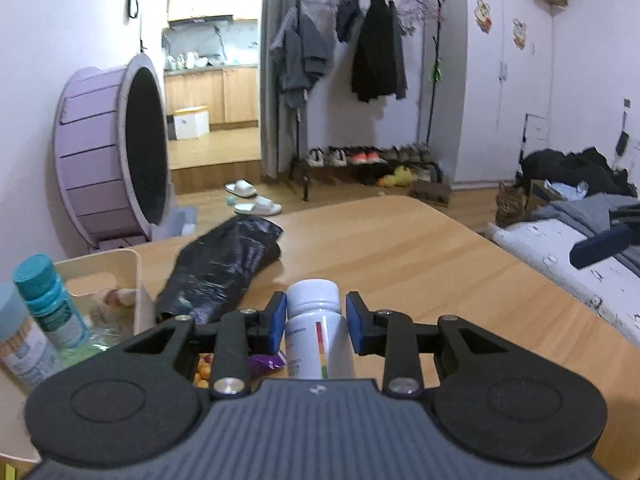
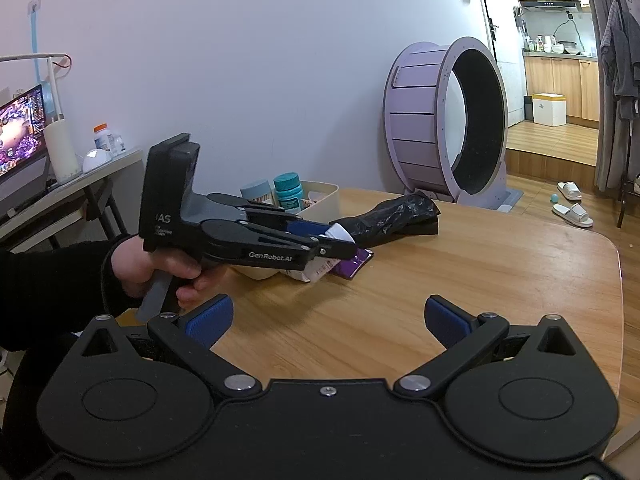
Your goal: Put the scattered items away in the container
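The white pill bottle stands upright between the blue pads of the left gripper, clenched around it above the bench. Left of it sits the cream container. The right gripper hovers released, spread wide.

White bottle with striped label, teal-capped bottle, black bag, cream container

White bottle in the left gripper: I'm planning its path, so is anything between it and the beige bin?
Partly. The white bottle sits between the left gripper pads. The beige bin lies to its left; a teal-capped bottle and a black bag crowd that side, so lifting over seems safer.
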